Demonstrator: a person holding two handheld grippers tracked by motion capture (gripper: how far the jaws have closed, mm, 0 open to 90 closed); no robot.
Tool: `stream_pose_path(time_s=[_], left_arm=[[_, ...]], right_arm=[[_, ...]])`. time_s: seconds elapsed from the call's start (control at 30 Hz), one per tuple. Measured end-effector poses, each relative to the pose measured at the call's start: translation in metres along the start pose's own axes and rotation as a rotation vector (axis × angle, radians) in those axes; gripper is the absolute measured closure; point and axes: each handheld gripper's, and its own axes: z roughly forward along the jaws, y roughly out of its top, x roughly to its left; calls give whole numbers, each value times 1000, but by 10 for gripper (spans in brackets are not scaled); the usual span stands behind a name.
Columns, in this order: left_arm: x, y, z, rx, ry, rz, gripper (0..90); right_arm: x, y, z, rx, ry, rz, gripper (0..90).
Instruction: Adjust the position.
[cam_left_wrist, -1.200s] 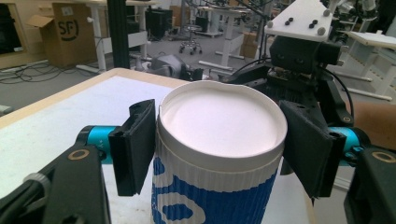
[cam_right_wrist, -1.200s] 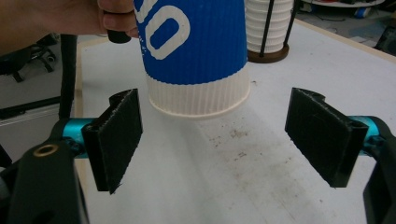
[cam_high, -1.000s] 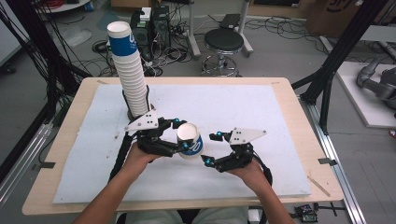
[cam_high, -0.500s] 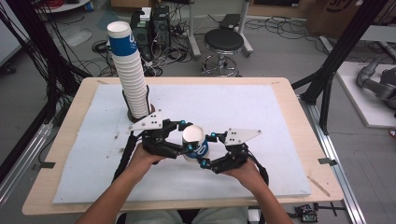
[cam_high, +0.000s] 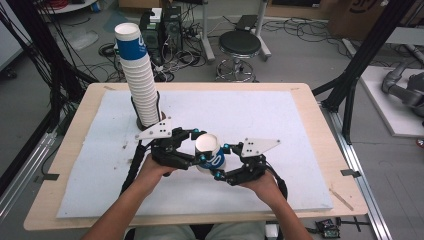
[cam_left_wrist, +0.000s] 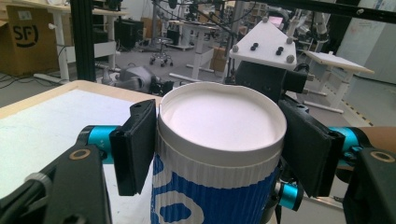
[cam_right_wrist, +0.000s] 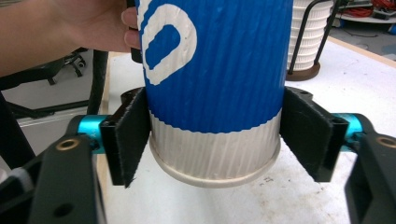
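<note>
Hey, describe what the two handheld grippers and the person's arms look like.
Both the left gripper and the right gripper have black bodies with flat black fingers mounted on turquoise metal cylinders. Each carries a pale grey three-cornered plate dotted with small black screws on top. A black cable trails from each along the forearm. The person's forearms are bare, with no sleeves in view.

Paper cup (cam_left_wrist: 219, 154) had a ribbed matt blue-and-white sleeve and a smooth white rim. Gripper pads (cam_right_wrist: 131, 140) looked like fuzzy black felt; table (cam_high: 320, 130) was pale wood under a matt white sheet (cam_high: 260, 115).
</note>
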Motion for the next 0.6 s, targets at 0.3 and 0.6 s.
stream_pose_path(time_s=[0.3,0.6], left_arm=[[-9,1,4,107,99,46,127],[-6,3,-4,115,80,39,133]], right_arm=[[-1,0,-1,32,22,-2,347],[-2,1,-4,52,20,-2,354]])
